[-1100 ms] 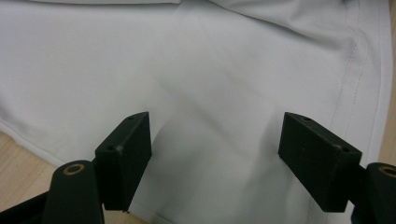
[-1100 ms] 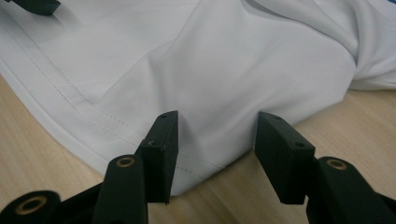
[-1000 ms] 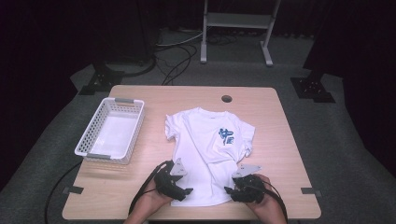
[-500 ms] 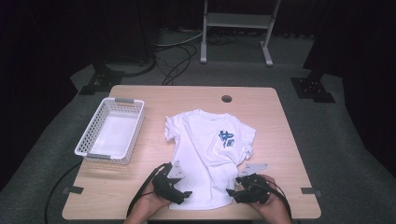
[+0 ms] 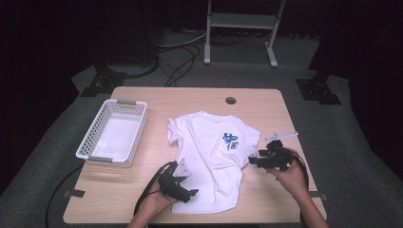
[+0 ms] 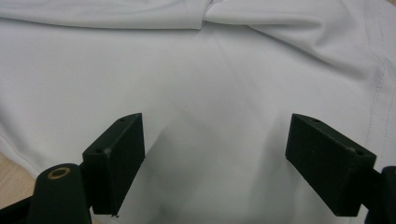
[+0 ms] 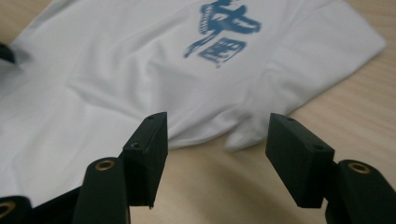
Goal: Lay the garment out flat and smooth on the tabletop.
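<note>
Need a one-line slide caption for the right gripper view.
Open right tool faces the white T-shirt's edge on the wooden table.

Wooden table (image 5: 266, 102) bearing T-shirt (image 5: 209, 156), basket (image 5: 114, 135)

On the table (image 5: 142, 199) there was 1 white T-shirt (image 5: 209, 156), and left of the shirt 1 white basket (image 5: 113, 135). There were 2 grippers: the left gripper (image 5: 191, 192) by the shirt's bottom edge, the right gripper (image 5: 253, 159) at the shirt's right side.
</note>
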`<action>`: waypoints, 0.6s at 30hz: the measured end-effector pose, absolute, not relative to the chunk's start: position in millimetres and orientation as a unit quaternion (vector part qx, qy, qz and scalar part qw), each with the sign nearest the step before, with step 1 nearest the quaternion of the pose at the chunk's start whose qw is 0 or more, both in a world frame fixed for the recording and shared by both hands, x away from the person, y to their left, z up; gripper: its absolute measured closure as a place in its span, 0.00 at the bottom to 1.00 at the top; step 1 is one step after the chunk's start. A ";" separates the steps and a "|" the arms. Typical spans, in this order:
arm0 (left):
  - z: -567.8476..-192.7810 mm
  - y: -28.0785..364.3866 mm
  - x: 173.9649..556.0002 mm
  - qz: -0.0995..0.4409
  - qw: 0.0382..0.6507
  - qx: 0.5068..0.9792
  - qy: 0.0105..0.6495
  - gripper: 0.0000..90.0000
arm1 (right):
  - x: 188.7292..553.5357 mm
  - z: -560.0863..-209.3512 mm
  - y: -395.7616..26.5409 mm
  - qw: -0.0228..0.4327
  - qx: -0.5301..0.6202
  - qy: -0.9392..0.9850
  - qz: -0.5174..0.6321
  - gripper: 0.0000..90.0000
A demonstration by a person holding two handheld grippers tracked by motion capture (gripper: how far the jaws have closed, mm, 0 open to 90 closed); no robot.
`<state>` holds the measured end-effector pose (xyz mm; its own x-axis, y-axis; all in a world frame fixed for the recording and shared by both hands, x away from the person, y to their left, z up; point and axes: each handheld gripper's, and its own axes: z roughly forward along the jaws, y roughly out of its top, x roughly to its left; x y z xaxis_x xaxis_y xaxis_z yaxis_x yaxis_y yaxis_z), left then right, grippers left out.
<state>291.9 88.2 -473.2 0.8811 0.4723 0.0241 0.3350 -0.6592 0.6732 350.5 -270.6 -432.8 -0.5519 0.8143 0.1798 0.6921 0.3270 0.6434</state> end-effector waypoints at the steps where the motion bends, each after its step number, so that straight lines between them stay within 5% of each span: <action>1: -474.1 87.7 292.0 0.098 0.346 0.907 0.221 0.21 | 358.6 -433.2 -274.4 0.089 0.473 0.806 0.345 0.43; 18: -477.4 88.6 290.2 0.099 0.361 0.899 0.227 0.20 | 446.2 -460.1 -294.4 0.070 0.567 0.760 0.309 0.63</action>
